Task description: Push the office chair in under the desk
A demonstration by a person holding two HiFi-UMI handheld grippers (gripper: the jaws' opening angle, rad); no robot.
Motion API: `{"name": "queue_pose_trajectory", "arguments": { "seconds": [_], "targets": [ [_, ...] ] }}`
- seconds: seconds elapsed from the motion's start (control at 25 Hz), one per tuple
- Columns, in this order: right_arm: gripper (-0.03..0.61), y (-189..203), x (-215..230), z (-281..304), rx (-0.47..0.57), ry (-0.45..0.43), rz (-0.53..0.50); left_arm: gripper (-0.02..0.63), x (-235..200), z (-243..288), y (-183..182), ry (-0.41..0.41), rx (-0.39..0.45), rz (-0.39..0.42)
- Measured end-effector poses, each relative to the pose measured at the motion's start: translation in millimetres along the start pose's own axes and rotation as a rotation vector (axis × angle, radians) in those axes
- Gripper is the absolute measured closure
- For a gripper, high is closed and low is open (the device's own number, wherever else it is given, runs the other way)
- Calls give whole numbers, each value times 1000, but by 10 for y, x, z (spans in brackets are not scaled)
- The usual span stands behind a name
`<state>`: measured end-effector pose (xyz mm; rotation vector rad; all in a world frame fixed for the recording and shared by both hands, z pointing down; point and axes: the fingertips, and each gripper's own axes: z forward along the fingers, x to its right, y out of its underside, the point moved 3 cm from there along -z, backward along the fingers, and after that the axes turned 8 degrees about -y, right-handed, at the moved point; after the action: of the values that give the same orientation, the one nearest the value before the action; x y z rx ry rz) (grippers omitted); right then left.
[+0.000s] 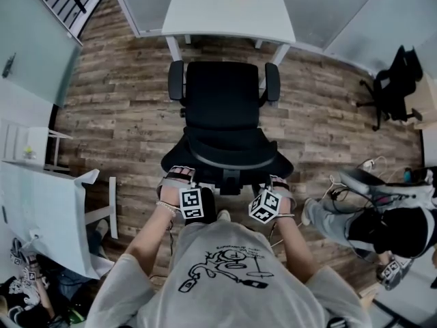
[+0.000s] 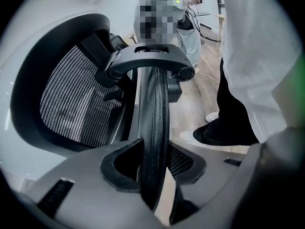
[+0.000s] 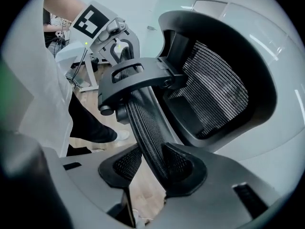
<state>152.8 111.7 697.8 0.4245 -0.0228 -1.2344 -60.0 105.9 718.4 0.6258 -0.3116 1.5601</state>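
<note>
Head view: chair [image 1: 223, 115] faces the desk [image 1: 229, 9], its seat just short of the desk's near edge, with bare floor [image 1: 102, 128] on both sides.
Left gripper view: left tongs [image 2: 155, 151] opening, backrest rim between the 2 jaws.
Right gripper view: right tongs [image 3: 151, 163] opening around the same rim.

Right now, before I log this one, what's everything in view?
office chair: one, black, in front of the desk, not under it.
desk: one, white, beyond the chair.
second chair: one, black, far right.
side table: one, white, left.
floor: brown wood planks.
bystander: one, grey trousers, low right.
shirt: one, grey with black print, bottom centre.
left gripper: one, grey, jaws opening, backrest rim between them.
right gripper: one, grey, jaws opening, same rim between them.
</note>
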Motion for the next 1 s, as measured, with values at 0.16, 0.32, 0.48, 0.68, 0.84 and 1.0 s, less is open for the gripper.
{"name": "queue_pose_trajectory", "arguments": {
  "seconds": [0.16, 0.32, 0.48, 0.68, 0.84, 1.0],
  "targets": [
    [411, -27, 83, 51, -6, 6, 1, 474, -76, 69, 27, 7, 15, -6],
    [410, -62, 196, 115, -9, 3, -8, 474, -169, 165, 44, 5, 25, -16],
    [411, -98, 326, 160, 0, 25, -25, 486, -283, 258, 65, -2, 16, -41],
    [414, -189, 456, 257, -3, 23, -58, 499, -423, 376, 155, -3, 1, -41],
    [413, -203, 603, 296, -19, 15, -59, 499, -544, 456, 133, 7, -4, -48],
    [414, -211, 783, 327, -27, 17, -45, 497, -689, 549, 102, 5, -1, -45]
  ]
}}
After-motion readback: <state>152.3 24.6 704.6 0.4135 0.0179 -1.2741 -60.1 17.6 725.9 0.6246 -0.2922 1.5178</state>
